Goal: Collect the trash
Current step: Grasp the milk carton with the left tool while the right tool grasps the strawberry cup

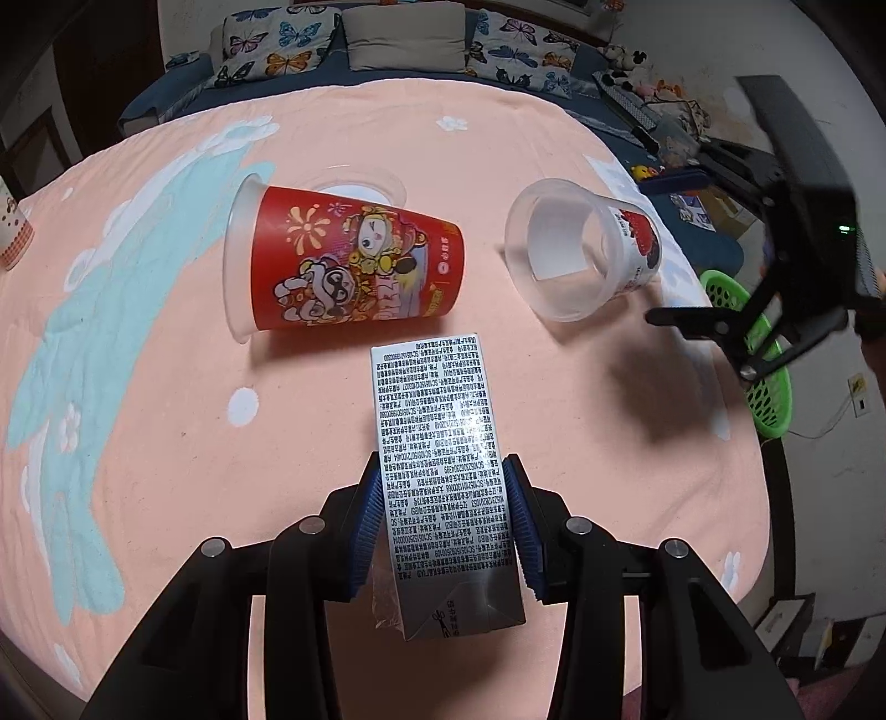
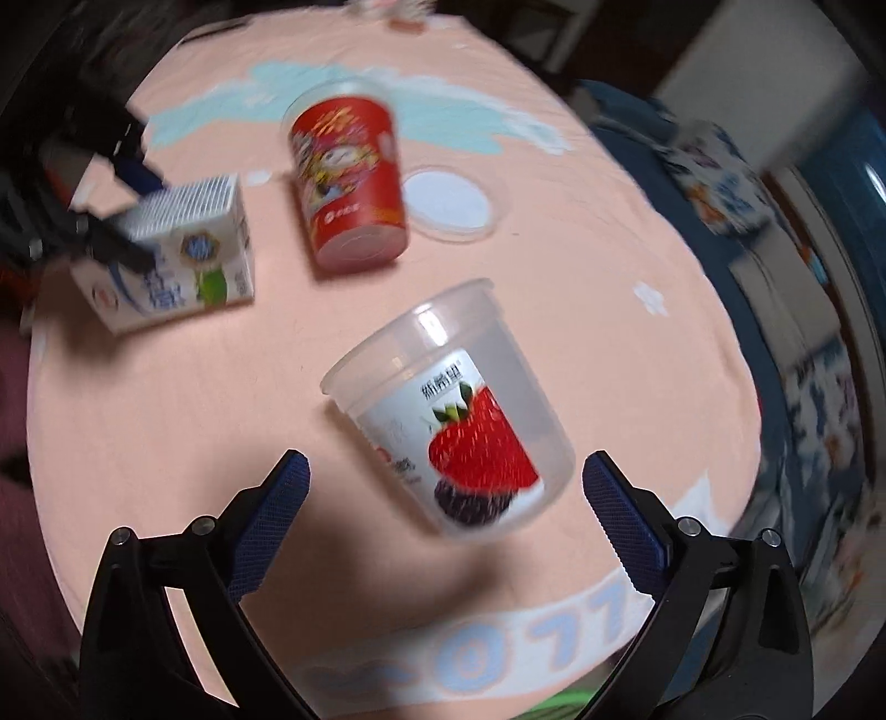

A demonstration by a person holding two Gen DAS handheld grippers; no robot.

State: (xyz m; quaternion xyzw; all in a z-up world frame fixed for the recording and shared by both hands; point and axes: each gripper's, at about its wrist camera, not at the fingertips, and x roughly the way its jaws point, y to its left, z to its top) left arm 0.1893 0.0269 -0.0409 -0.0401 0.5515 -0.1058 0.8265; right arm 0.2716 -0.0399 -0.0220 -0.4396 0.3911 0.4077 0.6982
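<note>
My left gripper (image 1: 443, 487) is shut on a milk carton (image 1: 437, 459), its blue pads pressed on both sides; the carton also shows in the right wrist view (image 2: 177, 255). A red cartoon cup (image 1: 343, 260) lies on its side on the pink bedspread (image 1: 166, 443), and also shows in the right wrist view (image 2: 349, 183). A clear strawberry yogurt cup (image 1: 581, 255) lies on its side to the right. My right gripper (image 2: 446, 482) is open, its jaws wide on either side of the yogurt cup (image 2: 454, 410), just above it.
A clear plastic lid (image 2: 448, 202) lies beside the red cup. A green basket (image 1: 758, 365) stands off the bed's right edge. Butterfly pillows (image 1: 277, 44) line the far side. A patterned cup (image 1: 11, 227) stands at the far left.
</note>
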